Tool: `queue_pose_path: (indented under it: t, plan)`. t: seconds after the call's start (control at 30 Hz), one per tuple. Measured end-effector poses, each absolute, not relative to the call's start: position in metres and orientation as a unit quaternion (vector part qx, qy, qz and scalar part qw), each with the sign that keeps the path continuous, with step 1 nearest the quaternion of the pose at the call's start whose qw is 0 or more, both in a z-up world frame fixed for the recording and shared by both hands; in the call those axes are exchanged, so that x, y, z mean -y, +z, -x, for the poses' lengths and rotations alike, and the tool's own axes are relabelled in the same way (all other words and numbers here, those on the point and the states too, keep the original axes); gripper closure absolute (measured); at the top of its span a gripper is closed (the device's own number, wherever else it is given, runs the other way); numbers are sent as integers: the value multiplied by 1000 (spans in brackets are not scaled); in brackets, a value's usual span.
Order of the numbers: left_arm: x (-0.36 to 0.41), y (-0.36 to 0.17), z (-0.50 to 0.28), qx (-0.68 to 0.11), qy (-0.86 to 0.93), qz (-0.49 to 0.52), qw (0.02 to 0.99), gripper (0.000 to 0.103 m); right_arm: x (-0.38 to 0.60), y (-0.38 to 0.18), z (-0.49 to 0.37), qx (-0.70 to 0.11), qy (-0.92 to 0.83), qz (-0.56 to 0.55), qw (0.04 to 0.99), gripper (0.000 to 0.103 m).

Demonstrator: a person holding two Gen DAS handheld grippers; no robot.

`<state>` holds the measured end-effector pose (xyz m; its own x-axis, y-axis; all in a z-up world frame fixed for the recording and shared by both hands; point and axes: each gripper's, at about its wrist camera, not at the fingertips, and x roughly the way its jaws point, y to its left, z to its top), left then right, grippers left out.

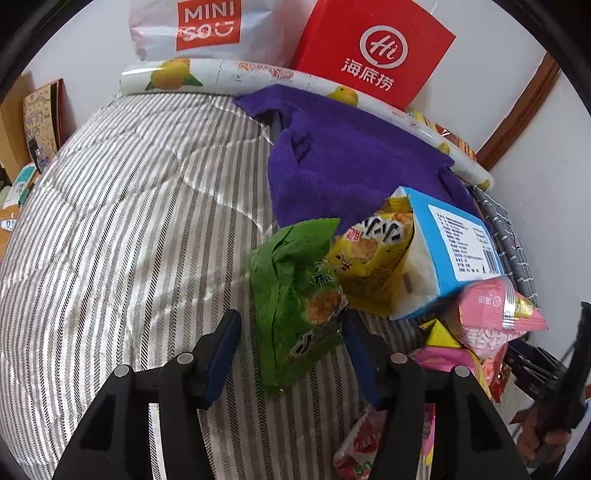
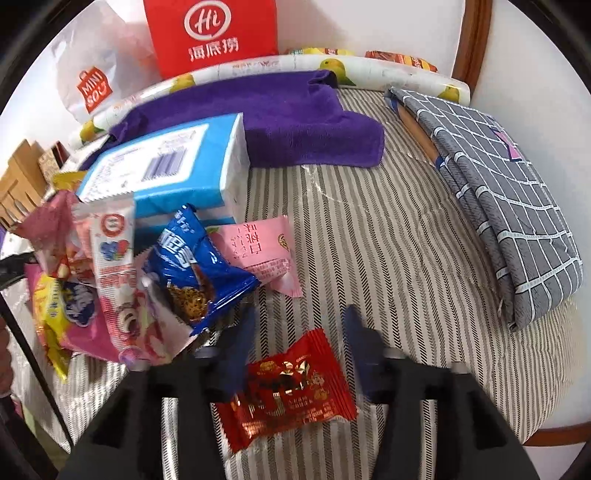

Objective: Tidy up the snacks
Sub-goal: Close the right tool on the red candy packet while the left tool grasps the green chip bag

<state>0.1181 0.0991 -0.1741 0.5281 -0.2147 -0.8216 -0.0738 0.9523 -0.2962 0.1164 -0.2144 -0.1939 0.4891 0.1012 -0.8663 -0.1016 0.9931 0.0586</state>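
In the left wrist view a green snack packet stands on end between the fingers of my left gripper. The right finger touches its edge, the left finger stands clear of it, so the gripper is open. Behind it lie a yellow packet and a pink packet. In the right wrist view a red packet lies flat on the striped cover between the spread, blurred fingers of my open right gripper. Left of it is a heap with a blue packet and a pink packet.
A blue tissue box and a purple towel lie behind the heap. A folded grey checked cloth lies at the right. A red paper bag, a white shopping bag and a lemon-print roll line the wall.
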Motion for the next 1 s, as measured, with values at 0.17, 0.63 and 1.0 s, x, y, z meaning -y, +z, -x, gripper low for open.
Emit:
queue_pose_path:
  t: [0.17,0.63,1.0]
  plan:
    - [-103,-172,-120,-479,-42,154,863,64,220,-187,-101,-503,81,-3,860,43]
    - [-102,-152,-111,-466,-33,149,872,66,207,-205,-85,-519,84,45,850,34]
    - [-95,-149,-109,-463,-39,143,874,75,222,-205,-65,-514,68,8,855,62]
